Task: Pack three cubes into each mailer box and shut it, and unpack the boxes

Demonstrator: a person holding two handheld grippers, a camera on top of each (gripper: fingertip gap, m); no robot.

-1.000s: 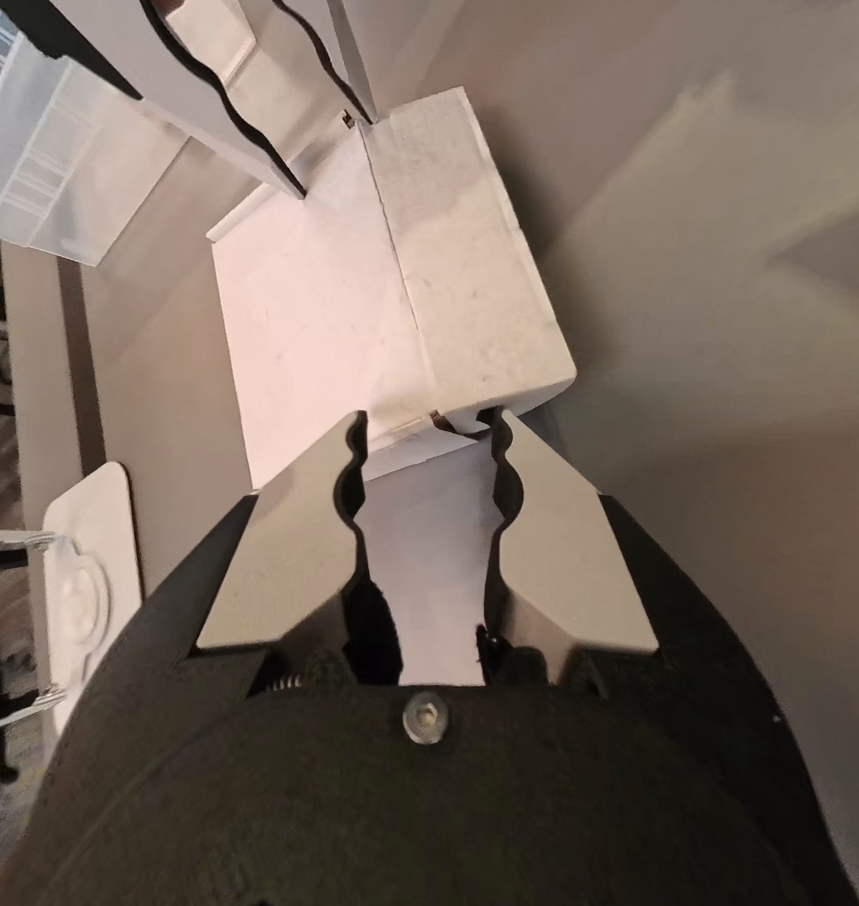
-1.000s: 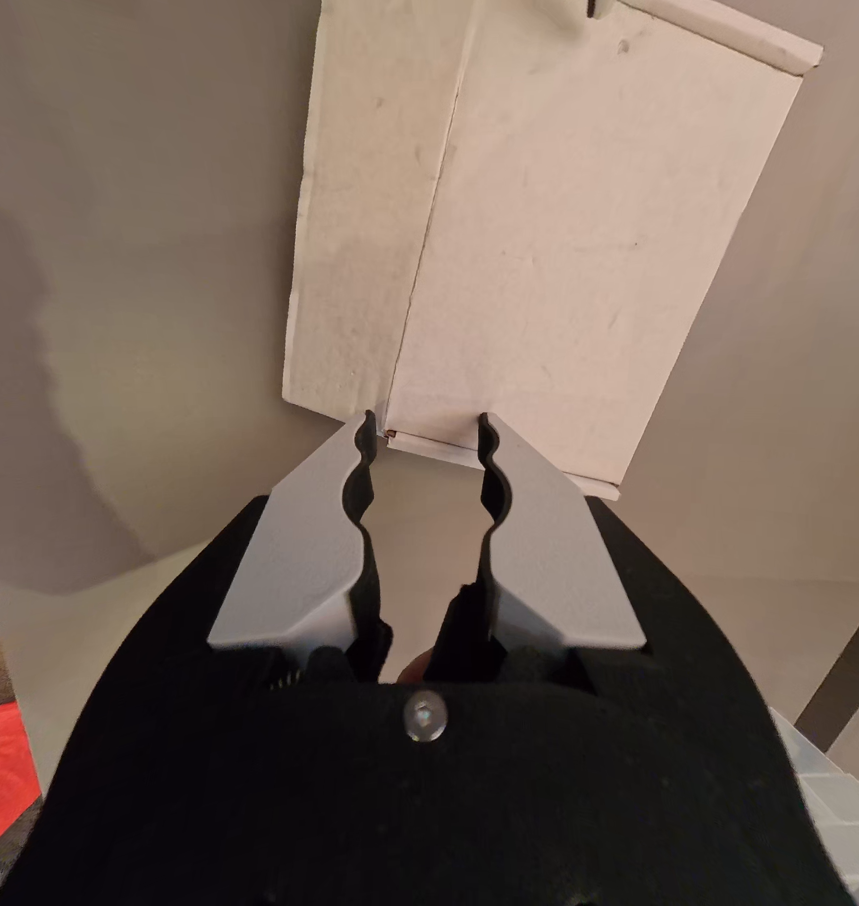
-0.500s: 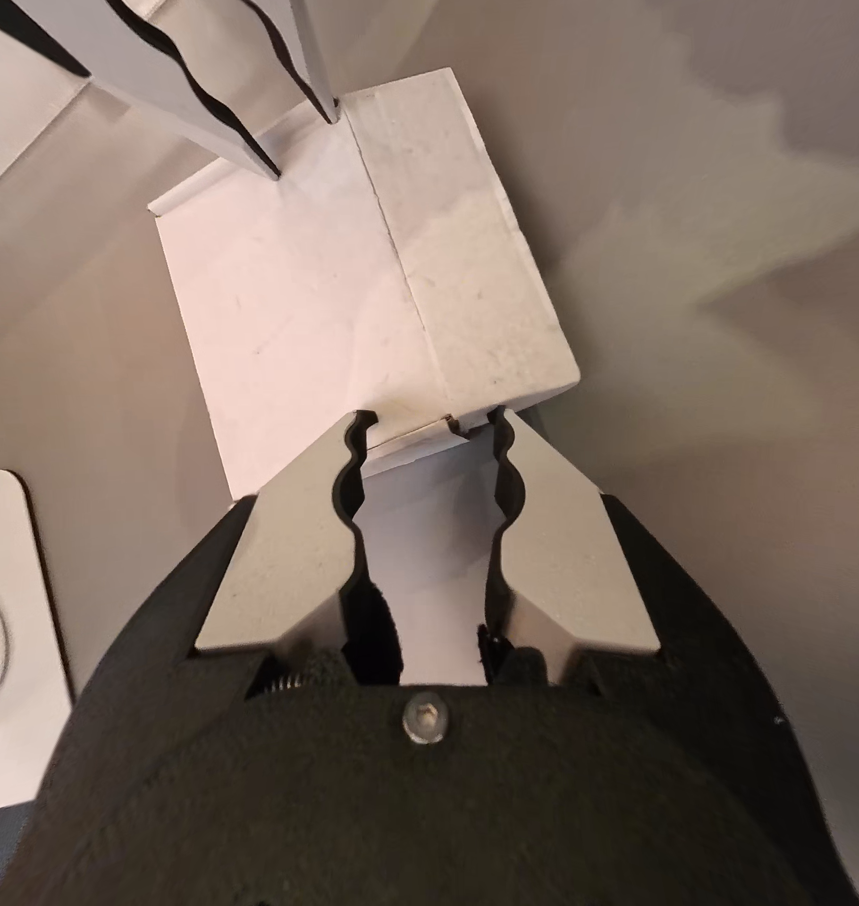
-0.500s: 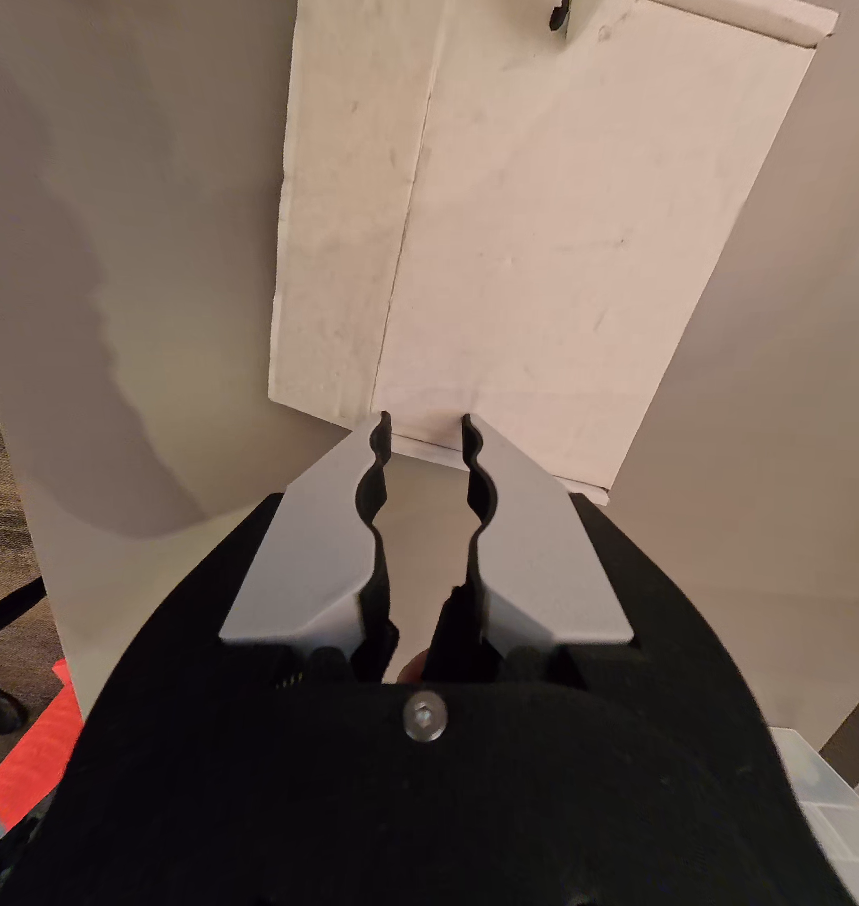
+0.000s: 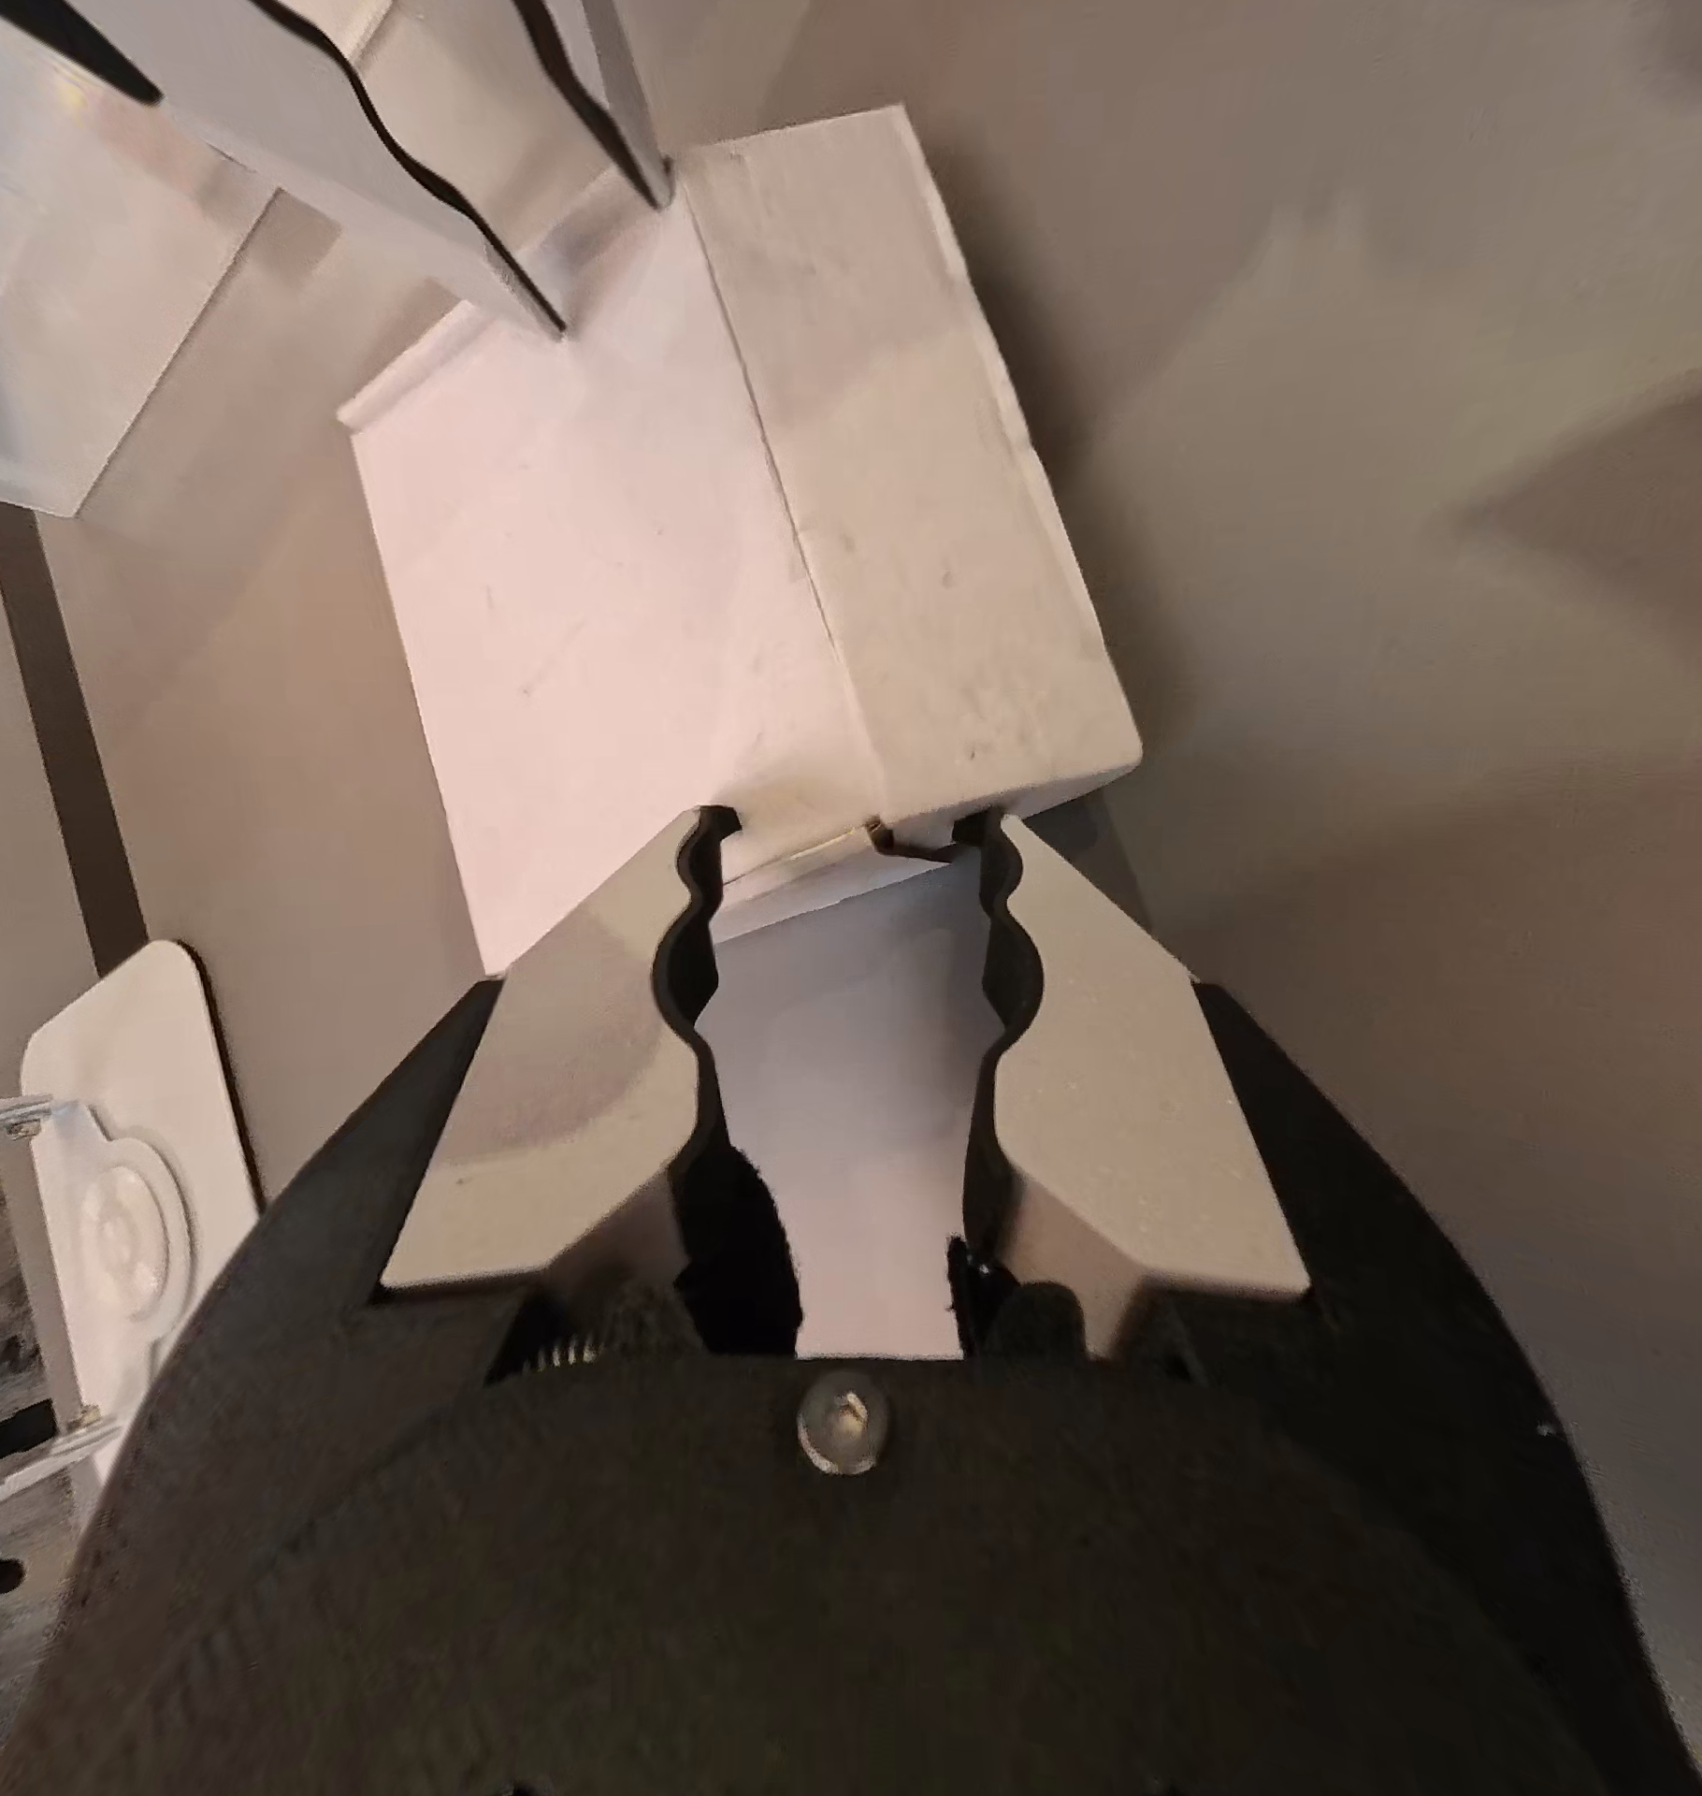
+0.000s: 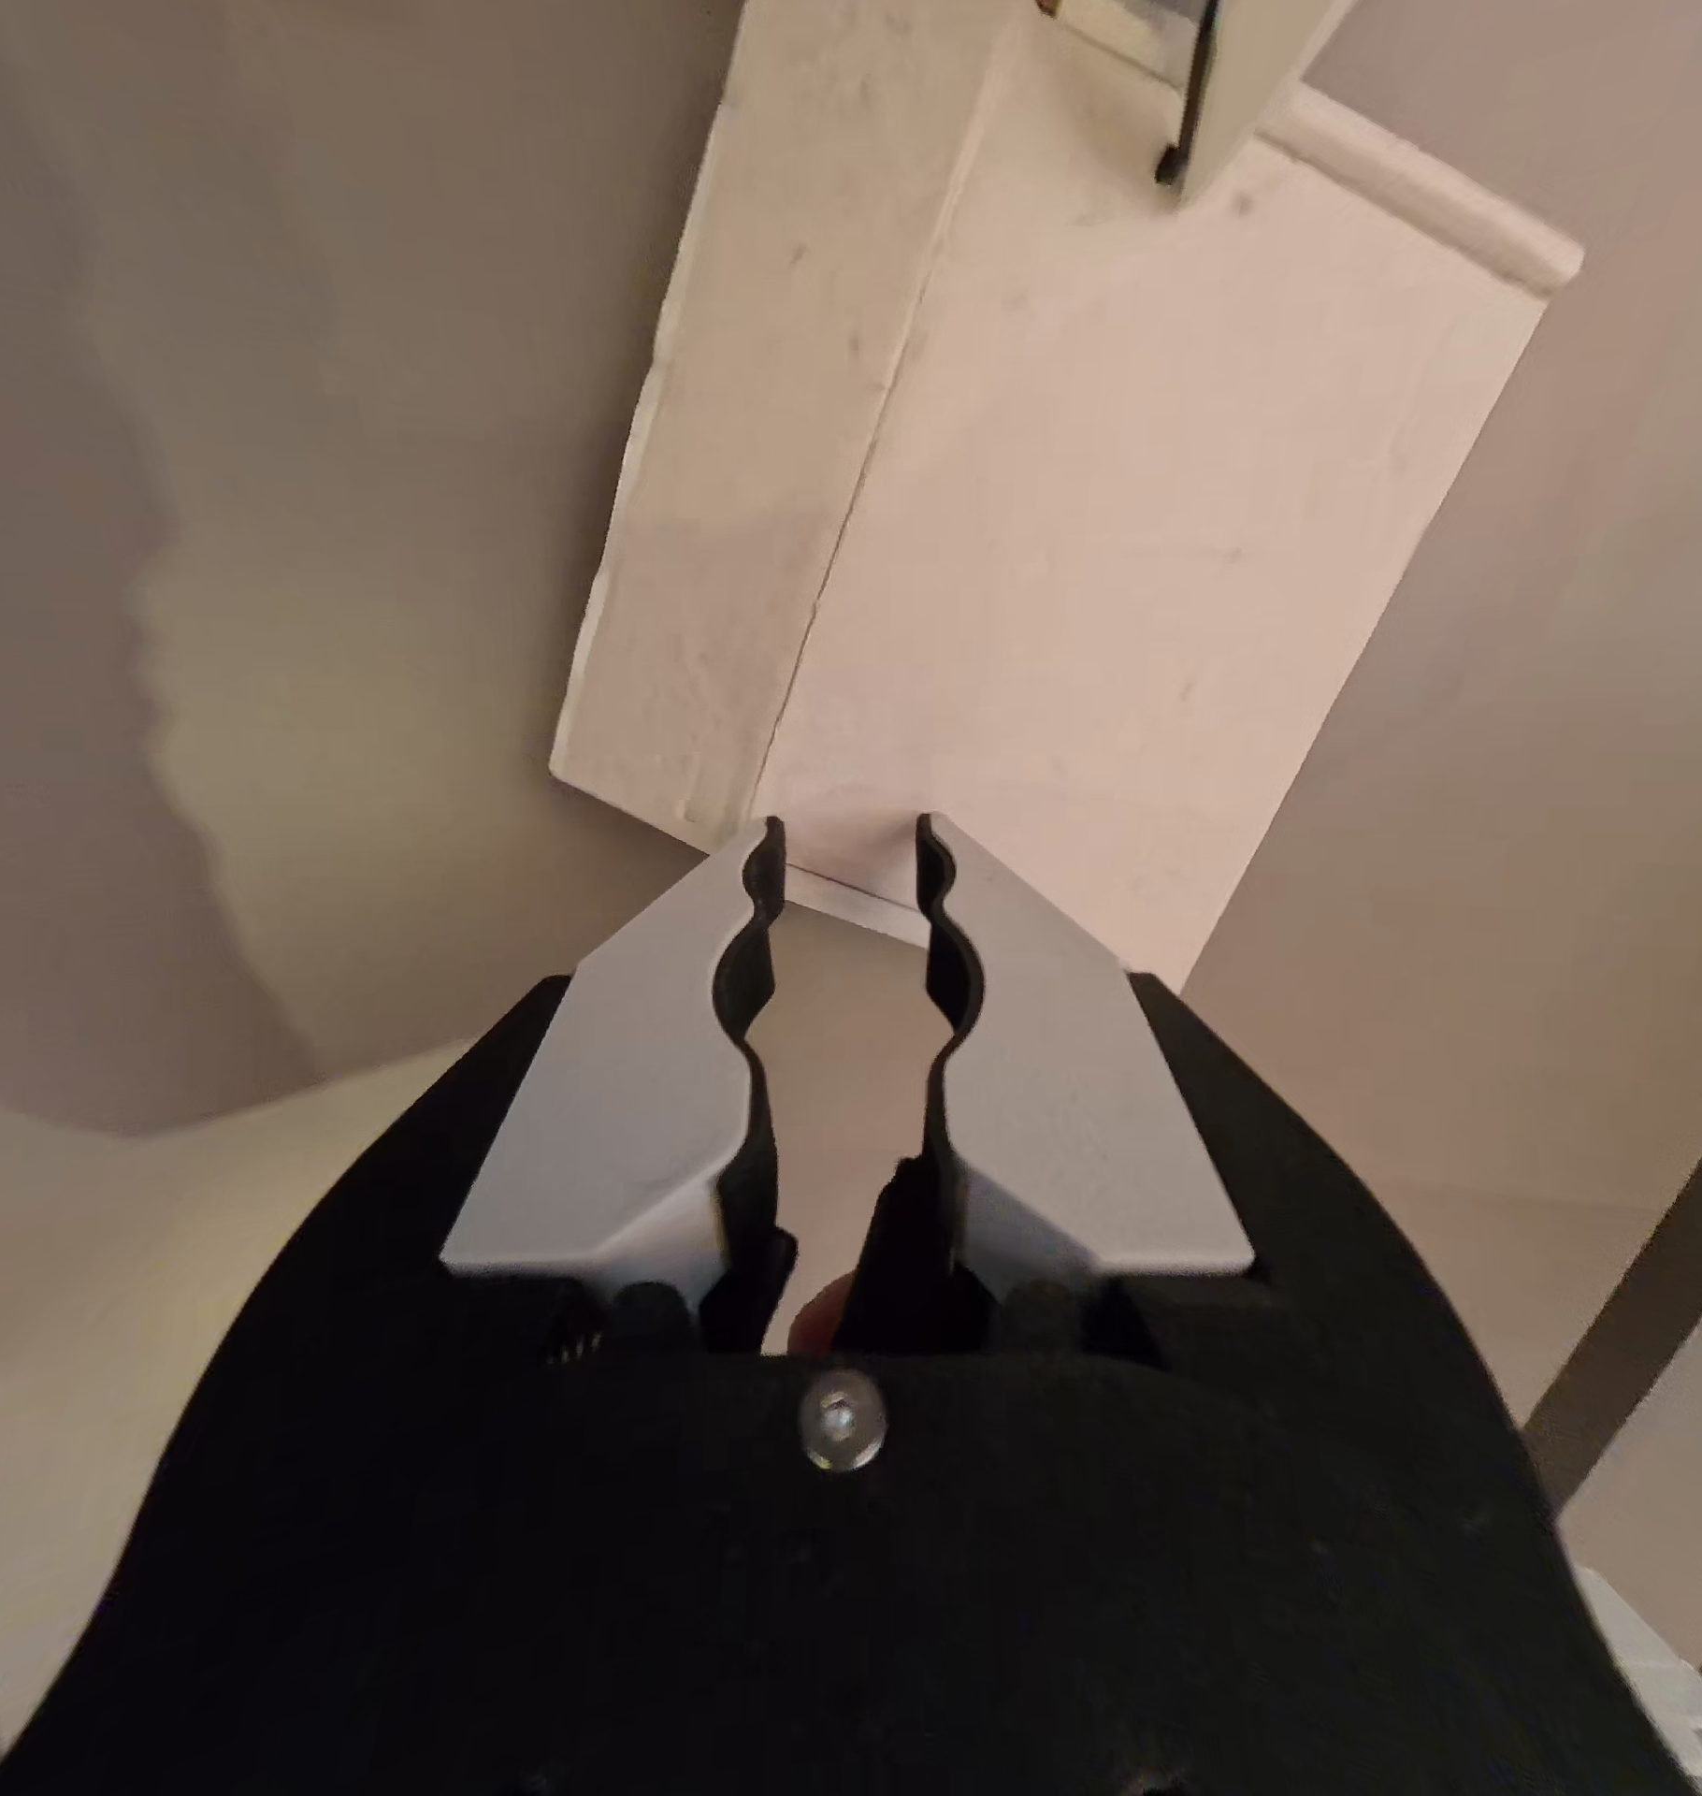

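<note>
A closed white mailer box (image 5: 633, 603) lies on the beige table, and it also shows in the right wrist view (image 6: 1071, 544). My left gripper (image 5: 852, 826) is open, its tips against the box's near end at a flap seam. My right gripper (image 6: 849, 826) is open with a narrow gap, its tips at the opposite end of the box over the edge. The right gripper shows at the top of the left wrist view (image 5: 599, 262), above the far end. One left gripper finger (image 6: 1192, 107) shows at the top of the right wrist view. No cubes are in view.
A clear plastic bin (image 5: 60, 292) stands beyond the box at the upper left. A white moulded lid-like piece (image 5: 118, 1215) lies near the table's left edge. Another clear bin corner (image 6: 1663, 1642) shows at the lower right. The table edge (image 6: 1644, 1254) runs on the right.
My right gripper's jaws have narrowed. The box has turned and shifted in both views, and the left gripper's finger has come further into the right wrist view.
</note>
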